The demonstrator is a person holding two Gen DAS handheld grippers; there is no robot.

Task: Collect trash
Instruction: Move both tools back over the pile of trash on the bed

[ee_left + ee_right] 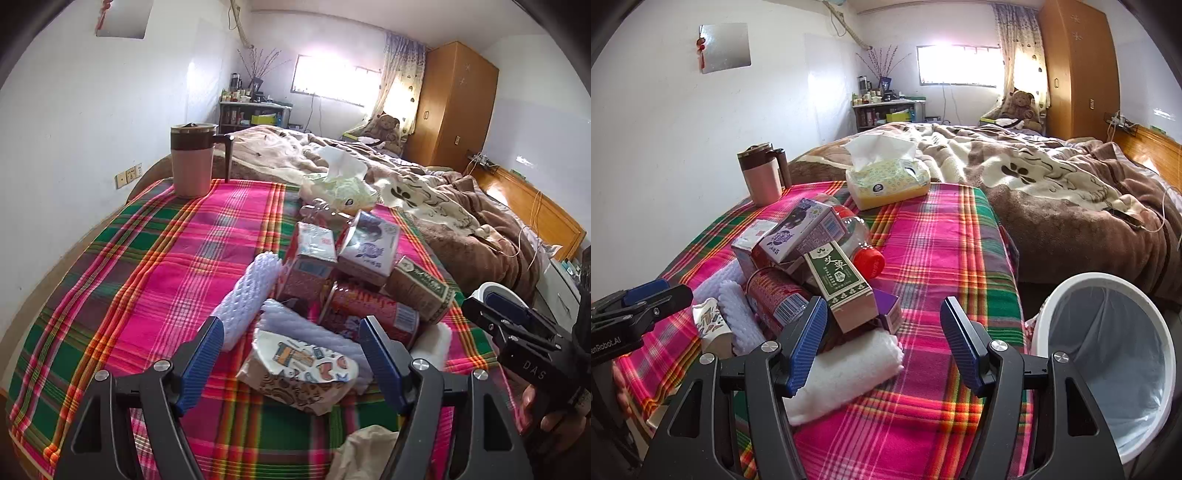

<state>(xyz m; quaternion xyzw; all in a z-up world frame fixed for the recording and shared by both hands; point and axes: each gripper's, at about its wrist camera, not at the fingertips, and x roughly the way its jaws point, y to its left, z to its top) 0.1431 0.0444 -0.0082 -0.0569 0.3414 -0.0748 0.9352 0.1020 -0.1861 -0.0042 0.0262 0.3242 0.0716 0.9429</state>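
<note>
A heap of trash lies on the plaid tablecloth. It holds a crushed paper cup, white foam nets, a red can, a green-and-brown box, drink cartons and a clear bottle with a red cap. My left gripper is open, its blue pads on either side of the paper cup and clear of it. My right gripper is open over bare cloth, its left finger above a white foam pad. Each gripper shows in the other view: right, left.
A white bin with a clear liner stands off the table's right edge. A pink mug and a yellow tissue pack sit at the table's far end. A bed with brown blankets lies beyond. Crumpled paper lies near me.
</note>
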